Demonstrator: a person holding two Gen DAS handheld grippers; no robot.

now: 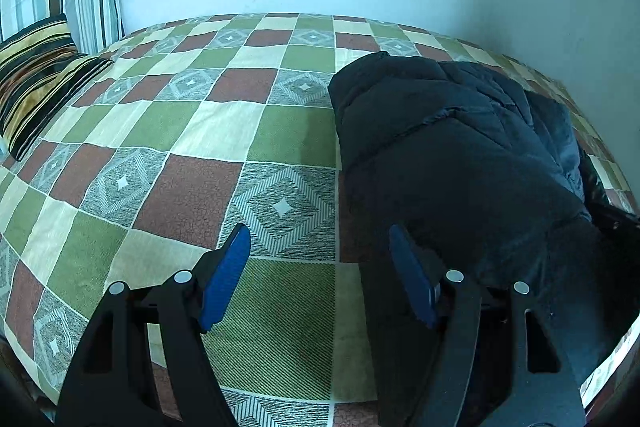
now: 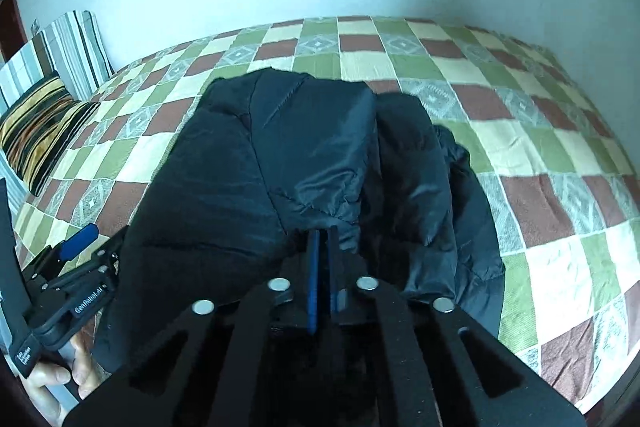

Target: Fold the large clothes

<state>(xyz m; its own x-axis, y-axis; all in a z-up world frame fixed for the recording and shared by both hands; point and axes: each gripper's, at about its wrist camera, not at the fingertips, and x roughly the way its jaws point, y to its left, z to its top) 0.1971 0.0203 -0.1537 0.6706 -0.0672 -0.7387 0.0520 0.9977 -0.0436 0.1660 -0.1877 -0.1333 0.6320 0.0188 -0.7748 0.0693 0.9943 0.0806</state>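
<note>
While the right gripper (image 2: 323, 239) holds its blue pads nearly closed, seemingly pinching the near edge of the dark navy quilted puffer jacket (image 2: 288, 155), the left gripper (image 1: 320, 247) hovers wide open and empty just beside it. Beyond, the jacket lies bunched on the green, brown and cream checked bedspread (image 1: 224, 123), striped pillows (image 1: 36, 83) farther off. Folding well probably means carrying the pinched edge evenly across and flattening the puffiness.

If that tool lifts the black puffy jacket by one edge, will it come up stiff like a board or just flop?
Probably flop: the jacket lies in soft, rumpled folds on the checkered bedspread. Its quilted puffiness suggests it is light for its bulk. The sheen on the fabric hints it may be slippery, so the right tool, pinched on an edge, could lose it.
</note>
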